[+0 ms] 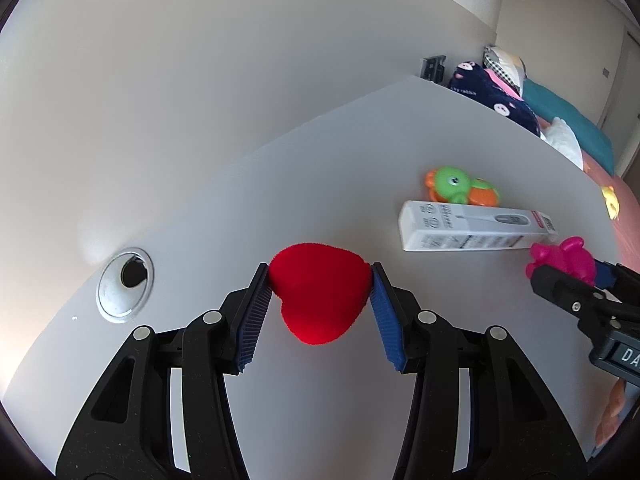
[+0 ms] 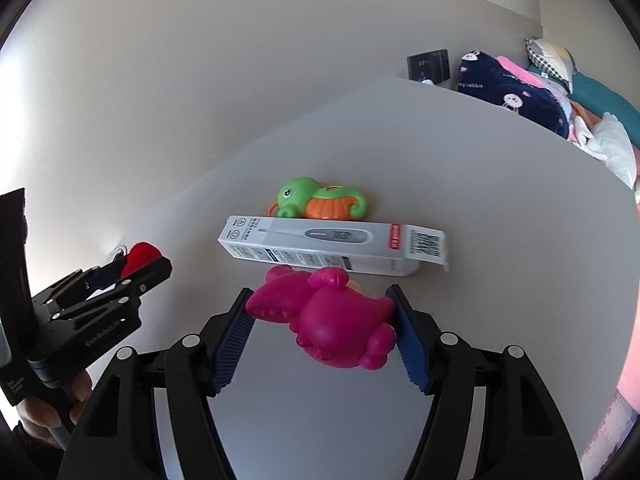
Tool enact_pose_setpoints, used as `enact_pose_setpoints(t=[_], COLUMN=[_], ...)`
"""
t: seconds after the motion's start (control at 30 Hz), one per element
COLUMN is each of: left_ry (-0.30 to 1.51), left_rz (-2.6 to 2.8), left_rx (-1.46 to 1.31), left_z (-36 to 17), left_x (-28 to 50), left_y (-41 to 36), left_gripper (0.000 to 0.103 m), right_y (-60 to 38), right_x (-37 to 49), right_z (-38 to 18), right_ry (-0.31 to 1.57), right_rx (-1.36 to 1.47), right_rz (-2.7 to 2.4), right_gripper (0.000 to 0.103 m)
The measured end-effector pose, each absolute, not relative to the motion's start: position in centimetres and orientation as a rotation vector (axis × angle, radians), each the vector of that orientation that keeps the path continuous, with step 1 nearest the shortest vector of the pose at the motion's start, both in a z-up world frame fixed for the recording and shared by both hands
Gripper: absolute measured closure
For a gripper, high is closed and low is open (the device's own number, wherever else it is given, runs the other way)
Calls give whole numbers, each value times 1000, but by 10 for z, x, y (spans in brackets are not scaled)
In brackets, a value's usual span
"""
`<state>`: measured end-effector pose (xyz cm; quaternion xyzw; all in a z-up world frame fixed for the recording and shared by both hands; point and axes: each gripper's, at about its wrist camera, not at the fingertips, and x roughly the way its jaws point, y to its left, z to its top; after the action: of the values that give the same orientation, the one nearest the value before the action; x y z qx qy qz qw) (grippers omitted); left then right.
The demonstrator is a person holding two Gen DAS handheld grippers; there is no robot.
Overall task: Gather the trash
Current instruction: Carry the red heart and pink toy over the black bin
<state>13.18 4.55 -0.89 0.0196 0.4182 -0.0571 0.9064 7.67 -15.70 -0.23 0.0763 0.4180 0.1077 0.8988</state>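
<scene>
My left gripper (image 1: 320,280) is shut on a red plush heart (image 1: 320,300), held between its blue pads above the grey table (image 1: 320,184). My right gripper (image 2: 320,300) is shut on a magenta plastic toy (image 2: 332,320). It holds the toy just in front of a white thermometer box (image 2: 332,248) that lies flat on the table. The right gripper with the magenta toy (image 1: 564,258) also shows at the right edge of the left wrist view. The box also shows there (image 1: 476,226). The left gripper with the red heart (image 2: 140,258) shows at the left of the right wrist view.
A green and orange seahorse toy (image 2: 320,200) lies behind the box. A round cable hole (image 1: 125,284) sits in the table at the left, by the wall. A bed with blankets and pillows (image 2: 532,92) stands beyond the table's right edge.
</scene>
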Motion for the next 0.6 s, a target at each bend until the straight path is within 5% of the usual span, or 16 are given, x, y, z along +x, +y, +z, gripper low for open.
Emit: enact_pose_setpoints(t=[0.6], left_ry=[824], left_rz=[-216], left_rx=[73], left_z=[14], left_x=[91], left_y=[-24], left_gripper=[54], right_y=[-220], right_x=[12], right_z=[20], right_ry=[818], right_rx=[193], right_rz=[155], right_gripper=[36])
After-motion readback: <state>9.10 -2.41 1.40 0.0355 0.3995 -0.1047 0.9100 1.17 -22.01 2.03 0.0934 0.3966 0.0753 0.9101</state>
